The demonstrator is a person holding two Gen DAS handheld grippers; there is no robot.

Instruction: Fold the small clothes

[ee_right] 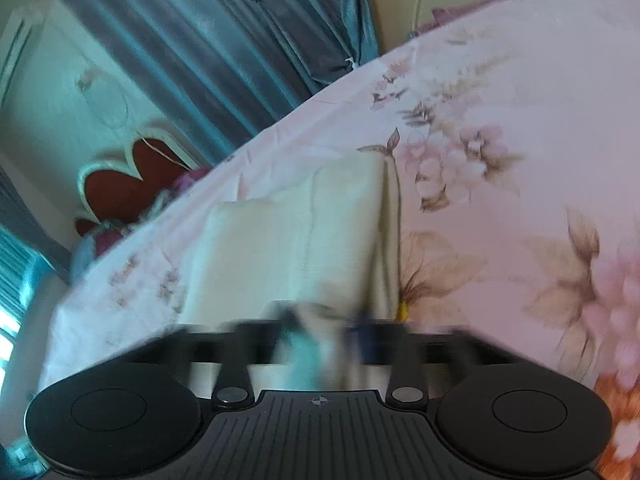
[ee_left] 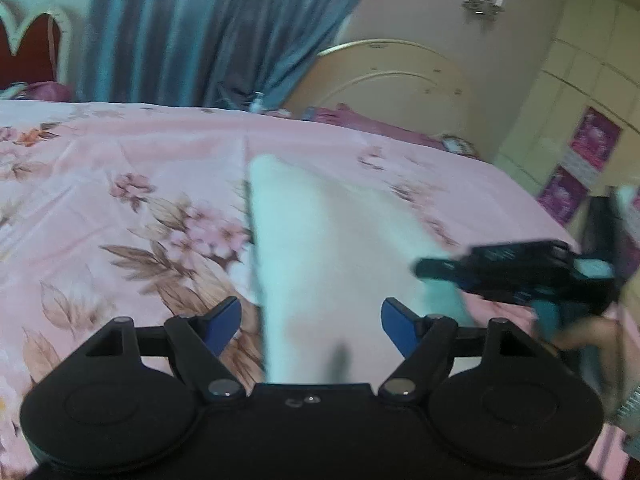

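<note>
Left wrist view showed us the bed (ee_left: 120, 152), then the white garment (ee_left: 320, 240) lying flat on it. Our left claw (ee_left: 310, 326) gaped wide, empty; our right claw (ee_right: 324, 340) had narrowed onto the garment's near edge. Mid-fold, we judged; next, carry that edge across.

Both wrist cameras look steeply down and close over the bedsheet (ee_left: 120, 152), sharing the white garment (ee_left: 320, 240).

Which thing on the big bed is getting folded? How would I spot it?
Find the bed with the pink flowered sheet in front of the blue curtain. In the sheet's middle lies a small white cloth. It is the only plain thing there, with no flowers, and the right claw is at its edge.
</note>
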